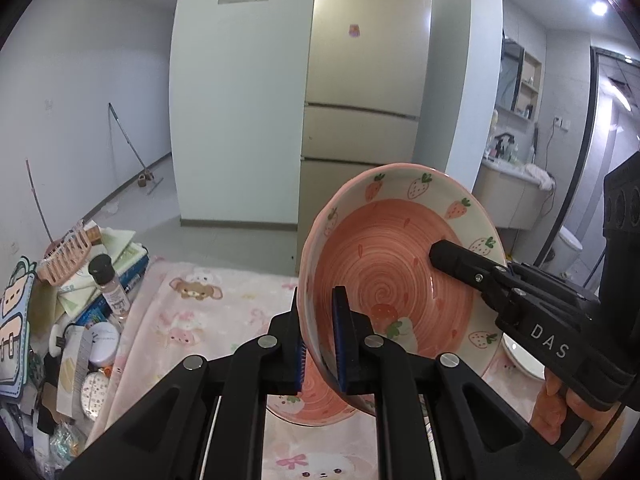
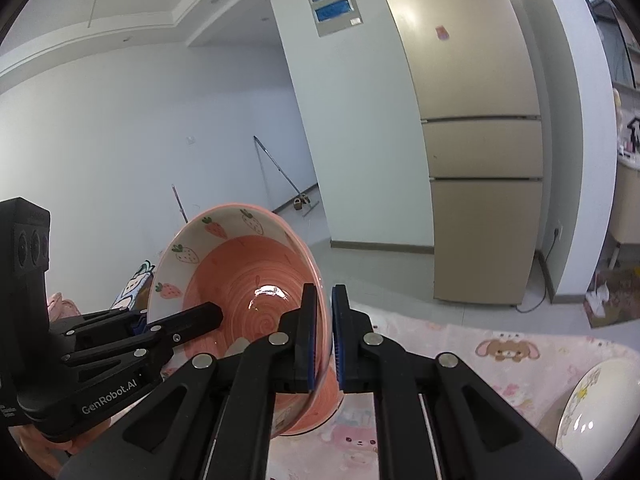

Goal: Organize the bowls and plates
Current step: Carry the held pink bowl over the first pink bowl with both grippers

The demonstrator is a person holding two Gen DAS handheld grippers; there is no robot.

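A pink strawberry-pattern bowl (image 1: 392,272) is held up above the table, tilted on edge. My left gripper (image 1: 320,344) is shut on its near rim. My right gripper (image 2: 325,340) is shut on the opposite rim of the same bowl (image 2: 240,276). Each gripper shows in the other's view: the right one (image 1: 472,268) reaches in from the right, the left one (image 2: 160,328) from the left. A pink strawberry plate (image 1: 316,404) lies on the table under the bowl. A white bowl (image 2: 600,408) sits at the right edge.
The table carries a pink cartoon-print cloth (image 1: 224,312). Clutter of bottles, jars, a comb and boxes (image 1: 84,304) fills the table's left side. A gold fridge (image 1: 360,92) and a white pillar stand behind the table.
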